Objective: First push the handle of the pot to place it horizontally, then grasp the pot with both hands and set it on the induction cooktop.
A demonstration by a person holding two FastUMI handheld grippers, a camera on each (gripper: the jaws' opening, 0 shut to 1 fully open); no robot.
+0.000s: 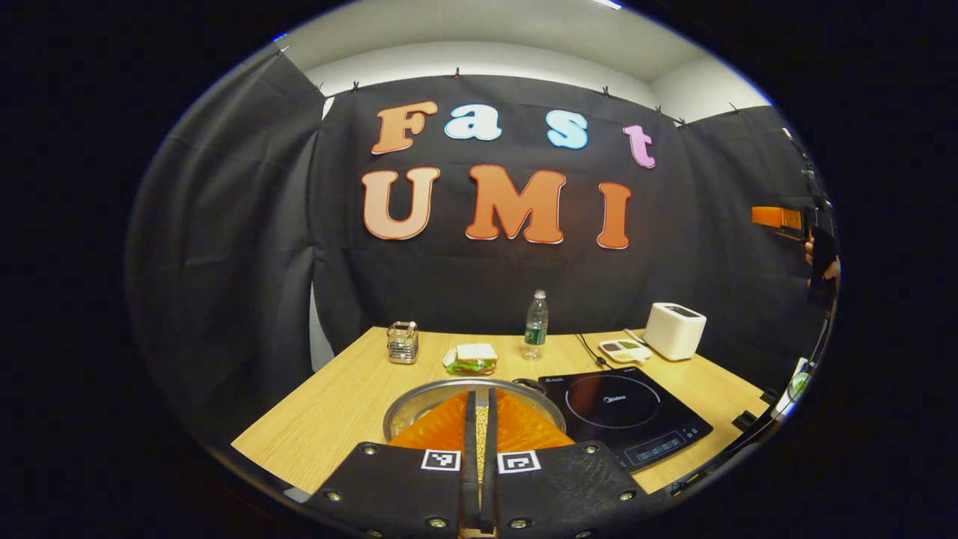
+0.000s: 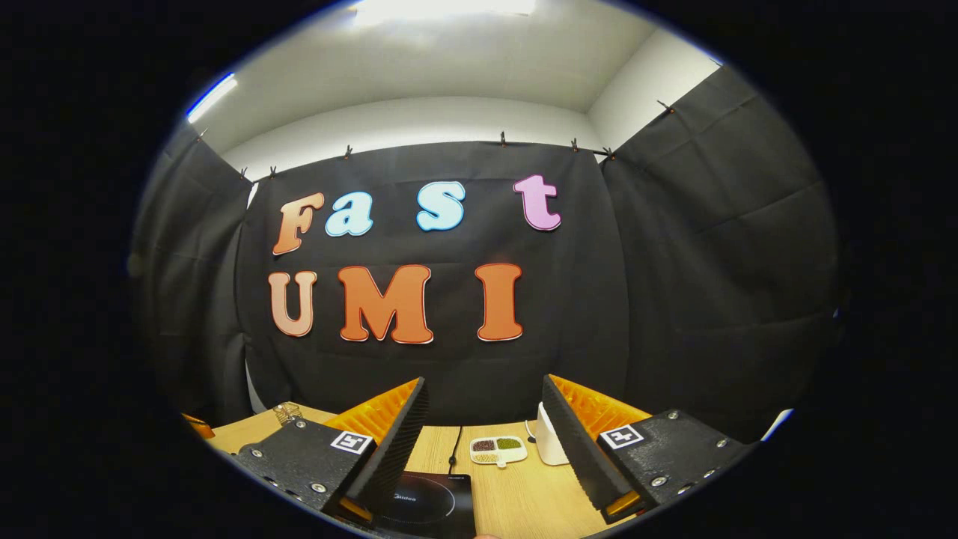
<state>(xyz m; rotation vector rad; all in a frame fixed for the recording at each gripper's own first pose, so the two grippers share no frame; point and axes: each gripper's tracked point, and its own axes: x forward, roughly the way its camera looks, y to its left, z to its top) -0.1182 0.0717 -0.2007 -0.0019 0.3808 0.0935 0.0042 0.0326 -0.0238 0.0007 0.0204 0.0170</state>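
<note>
1. The left claw [image 1: 479,427] has its fingers together, gripping nothing, poised above the round steel pot [image 1: 419,400], likely ready to push its handle.
2. The right claw [image 2: 485,442] is spread apart, raised above the wooden worktop [image 2: 524,494].
3. The flat black induction cooktop [image 1: 625,412] lies just beside the pot.

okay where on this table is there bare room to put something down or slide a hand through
Bare wood runs along the table's left side, between the pot and the metal rack. The induction cooktop's glass is also free. It is crowded along the back, where sandwich, bottle, divided dish and toaster line up.
</note>
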